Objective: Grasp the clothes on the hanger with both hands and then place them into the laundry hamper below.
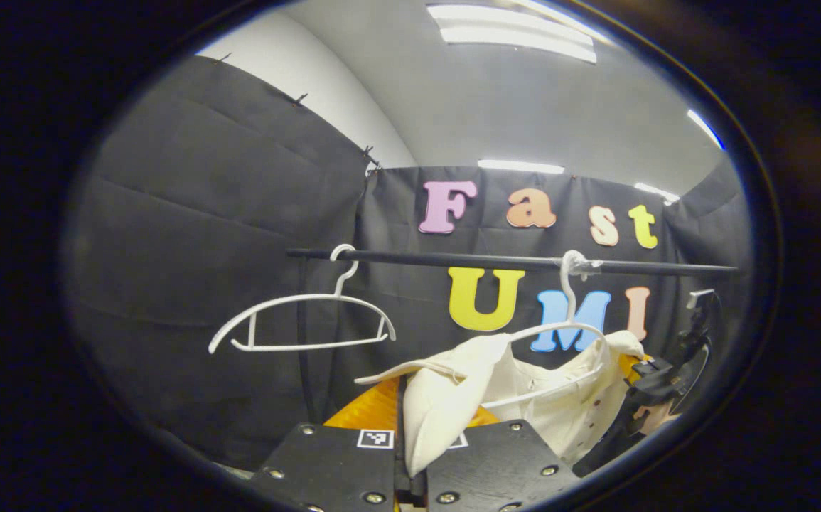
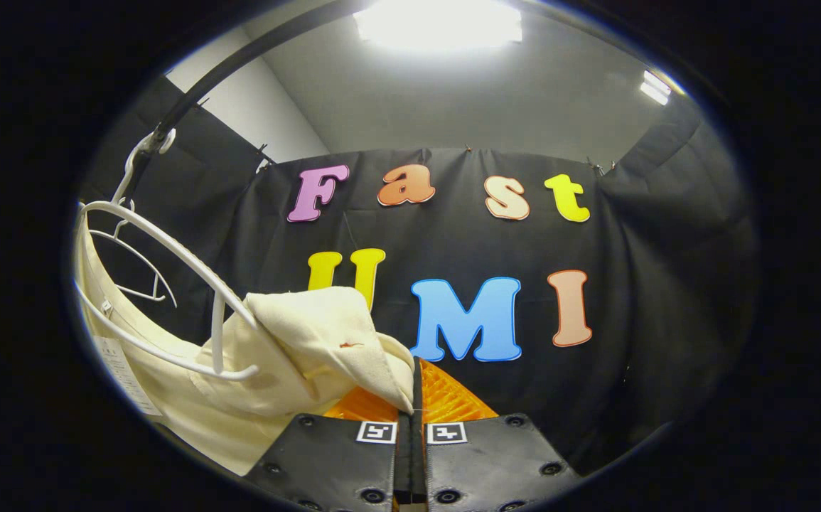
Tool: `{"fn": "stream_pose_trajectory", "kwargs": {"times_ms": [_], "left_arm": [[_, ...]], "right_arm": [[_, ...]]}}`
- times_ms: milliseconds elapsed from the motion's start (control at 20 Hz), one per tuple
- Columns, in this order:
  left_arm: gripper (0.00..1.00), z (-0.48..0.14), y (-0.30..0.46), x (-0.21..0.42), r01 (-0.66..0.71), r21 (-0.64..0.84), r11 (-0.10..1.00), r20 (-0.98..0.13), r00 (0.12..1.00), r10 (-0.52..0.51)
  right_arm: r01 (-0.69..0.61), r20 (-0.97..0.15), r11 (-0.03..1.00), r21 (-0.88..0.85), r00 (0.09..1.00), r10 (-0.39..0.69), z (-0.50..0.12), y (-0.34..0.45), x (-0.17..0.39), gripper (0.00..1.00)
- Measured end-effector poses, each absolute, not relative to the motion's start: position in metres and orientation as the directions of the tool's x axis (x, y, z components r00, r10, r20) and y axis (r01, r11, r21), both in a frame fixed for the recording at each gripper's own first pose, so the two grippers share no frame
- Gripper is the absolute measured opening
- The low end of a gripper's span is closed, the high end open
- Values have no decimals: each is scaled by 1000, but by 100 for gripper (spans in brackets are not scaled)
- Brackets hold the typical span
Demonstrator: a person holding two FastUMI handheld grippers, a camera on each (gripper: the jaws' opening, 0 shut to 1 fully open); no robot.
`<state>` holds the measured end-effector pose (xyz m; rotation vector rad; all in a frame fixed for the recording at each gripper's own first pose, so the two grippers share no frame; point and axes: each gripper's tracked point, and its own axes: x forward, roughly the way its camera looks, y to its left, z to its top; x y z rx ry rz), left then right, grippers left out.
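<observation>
Clothes (image 1: 453,398): cream garment, half off its hanger (image 1: 559,334). Your left gripper (image 1: 410,462) and right gripper (image 2: 410,419) each pinch its fabric. Risk: cloth snagging the hanger as you lower.

In the left gripper view, the lower part of the cream fabric garment (image 1: 495,398) is cut off behind the black finger plates of the left gripper (image 1: 410,455), and the pinched fold is hidden in the narrow gap between them. The right gripper (image 1: 655,387), seen far off at the right edge, is partly cropped, so its jaw state cannot be told there. In the right gripper view, the garment's left side and the white plastic hanger (image 2: 168,284) are clipped at the edge, and the black rail (image 2: 239,64) is cut off above.
</observation>
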<state>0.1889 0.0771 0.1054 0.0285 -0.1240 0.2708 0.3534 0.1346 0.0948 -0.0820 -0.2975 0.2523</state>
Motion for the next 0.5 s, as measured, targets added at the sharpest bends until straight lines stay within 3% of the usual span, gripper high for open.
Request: {"fn": "stream_pose_trajectory", "kwargs": {"times_ms": [200,500], "left_arm": [[2,124,105,195,-276,-8,961,167,947,274],[2,89,144,206,-291,-42,956,94,951,293]], "right_arm": [[-205,295,969,-138,925,238,100,129,360,1],[-177,258,973,-150,943,211,80,126,375,1]]}}
